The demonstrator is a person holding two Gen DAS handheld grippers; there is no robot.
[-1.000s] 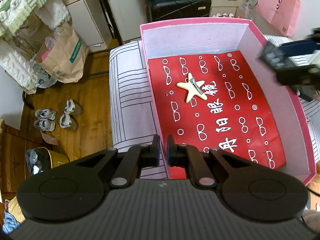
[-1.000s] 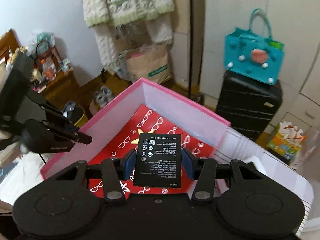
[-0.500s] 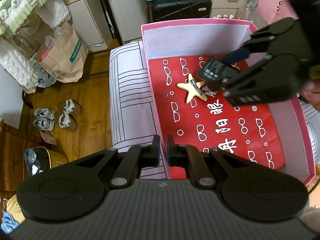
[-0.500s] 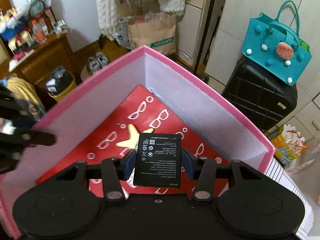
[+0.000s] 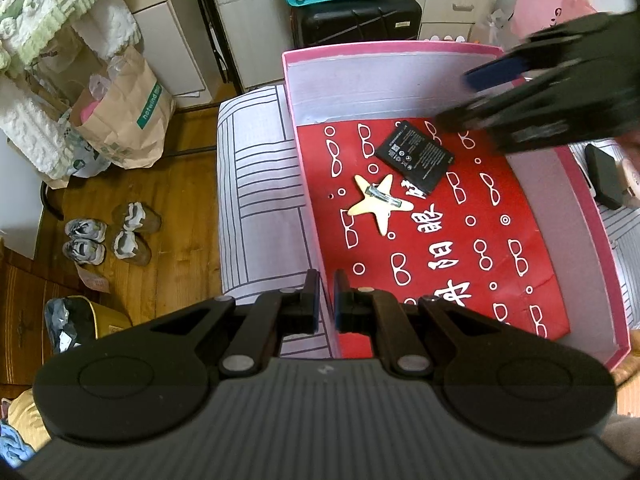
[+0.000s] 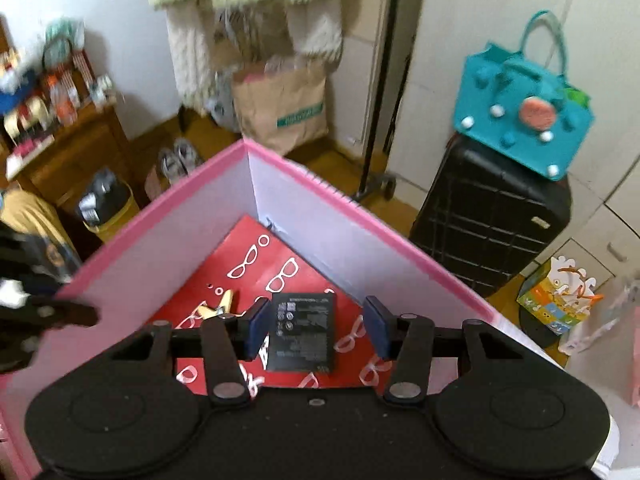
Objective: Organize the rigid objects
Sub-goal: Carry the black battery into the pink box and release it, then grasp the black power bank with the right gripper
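A black phone battery [image 5: 416, 157] lies flat on the red patterned paper in the pink box [image 5: 384, 47], just beyond a cream star-shaped hair clip [image 5: 379, 204]. My right gripper [image 6: 317, 329] is open above the battery [image 6: 302, 333], which lies free below the jaws; it also shows in the left wrist view [image 5: 476, 98] at the box's far right. My left gripper [image 5: 326, 300] is shut and empty over the box's near left wall. The star clip [image 6: 218, 307] is partly hidden behind the right gripper's left finger.
The box sits on a striped bed cover [image 5: 256, 184]. A black object [image 5: 606, 176] lies right of the box. On the wooden floor are shoes [image 5: 108, 232], a paper bag [image 5: 128, 120], a black suitcase [image 6: 492, 216] with a teal bag [image 6: 524, 128], and a bin [image 5: 76, 320].
My right gripper carried the battery into the box, opened, and let it go onto the red paper; it has now pulled back toward the right. My left gripper has not moved.
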